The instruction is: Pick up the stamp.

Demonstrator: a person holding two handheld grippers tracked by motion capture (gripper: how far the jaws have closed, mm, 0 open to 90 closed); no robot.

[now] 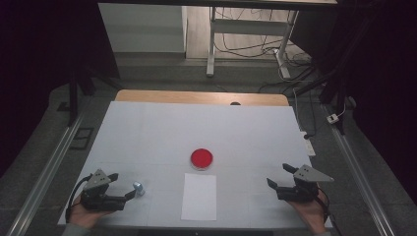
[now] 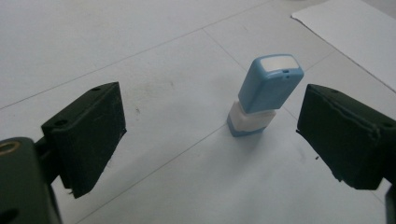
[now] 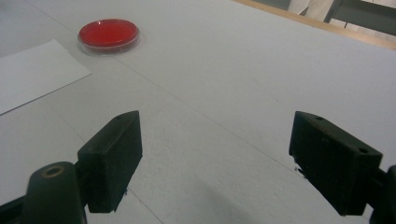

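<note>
A small blue and white stamp-like block (image 2: 261, 95) stands upright on the white table (image 1: 162, 132), just beyond and between the jaws of my left gripper (image 2: 210, 135); in the high view this block (image 1: 138, 187) sits at the tip of that gripper (image 1: 123, 186). The jaws stand apart and touch nothing. A round red dish (image 1: 202, 158) lies mid-table, with a white sheet of paper (image 1: 199, 196) just in front of it. My right gripper (image 1: 281, 176) rests at the front right, open and empty; from its own view (image 3: 215, 154) the red dish (image 3: 108, 33) and paper (image 3: 32, 74) lie far left.
The wooden far edge of the table (image 1: 201, 97) shows beyond the white cover. Past it stand desk legs and loose cables (image 1: 255, 46) on the floor. Metal rails (image 1: 44, 172) run along both sides of the table.
</note>
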